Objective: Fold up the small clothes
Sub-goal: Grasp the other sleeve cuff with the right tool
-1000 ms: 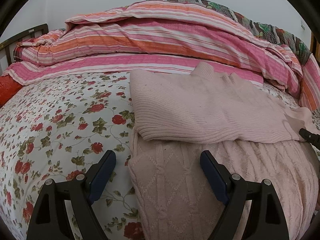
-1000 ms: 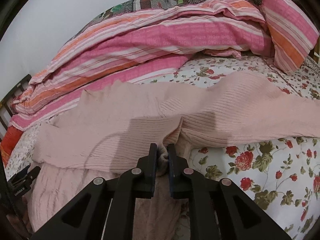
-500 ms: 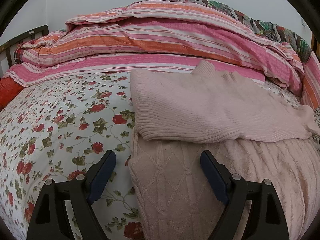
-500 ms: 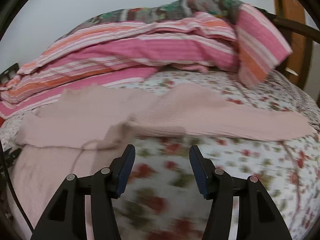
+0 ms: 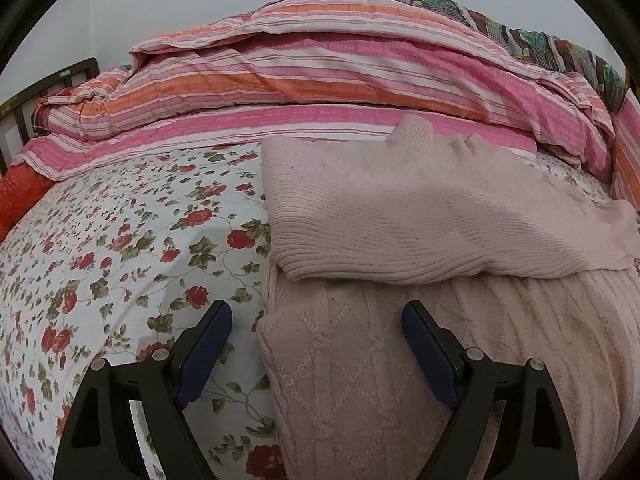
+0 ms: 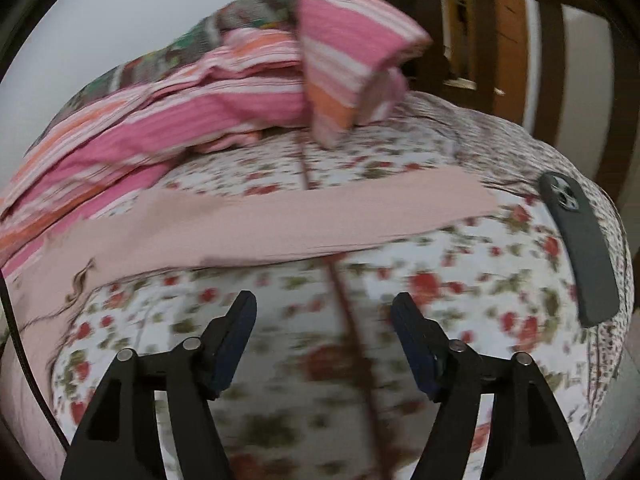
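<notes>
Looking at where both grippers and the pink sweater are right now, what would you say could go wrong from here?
1. The sleeve lies stretched across the floral sheet; gripping it may pinch the sheet too.
2. A phone rests near the bed's edge beyond the sleeve's end; a sweep there might knock it off.
3. The right gripper, its jaws just opened and empty, is blurred; the left gripper hangs open over the sweater, so the fold could shift.

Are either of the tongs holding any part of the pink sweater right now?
No. Both tongs are open and empty: the left tongs hover over the sweater; the right tongs, just opened, are above the floral sheet.
</notes>
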A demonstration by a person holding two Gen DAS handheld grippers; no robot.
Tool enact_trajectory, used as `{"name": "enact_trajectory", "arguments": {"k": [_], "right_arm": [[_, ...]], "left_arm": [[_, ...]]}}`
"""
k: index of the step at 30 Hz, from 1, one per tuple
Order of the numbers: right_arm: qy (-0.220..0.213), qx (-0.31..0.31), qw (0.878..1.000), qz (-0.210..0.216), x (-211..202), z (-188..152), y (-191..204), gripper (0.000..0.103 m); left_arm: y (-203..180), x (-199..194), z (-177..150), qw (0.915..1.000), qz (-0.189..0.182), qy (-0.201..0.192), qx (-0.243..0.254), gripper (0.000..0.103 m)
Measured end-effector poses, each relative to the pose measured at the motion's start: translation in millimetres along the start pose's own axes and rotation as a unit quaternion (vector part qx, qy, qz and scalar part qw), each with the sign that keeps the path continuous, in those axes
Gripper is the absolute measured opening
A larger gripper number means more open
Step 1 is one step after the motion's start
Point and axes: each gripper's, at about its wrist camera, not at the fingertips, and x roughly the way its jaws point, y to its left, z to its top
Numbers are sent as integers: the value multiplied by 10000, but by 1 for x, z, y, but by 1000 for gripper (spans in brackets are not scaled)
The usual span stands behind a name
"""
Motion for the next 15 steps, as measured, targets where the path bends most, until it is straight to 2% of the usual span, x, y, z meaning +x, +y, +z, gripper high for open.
{"name": "enact_trajectory", "arguments": {"k": [4,9,15], "right_arm": [[63,376,9991,197,10,3,-34,70],[0,703,9966,427,19,18,-55,70],[17,872,9956,340,38,40,-65,69]], "left_arm": [[0,0,0,10000,-4,0,-1,88],[0,0,0,10000,-5,3,-1,88],[1,1,0,10000,-11,7,1,88]]}}
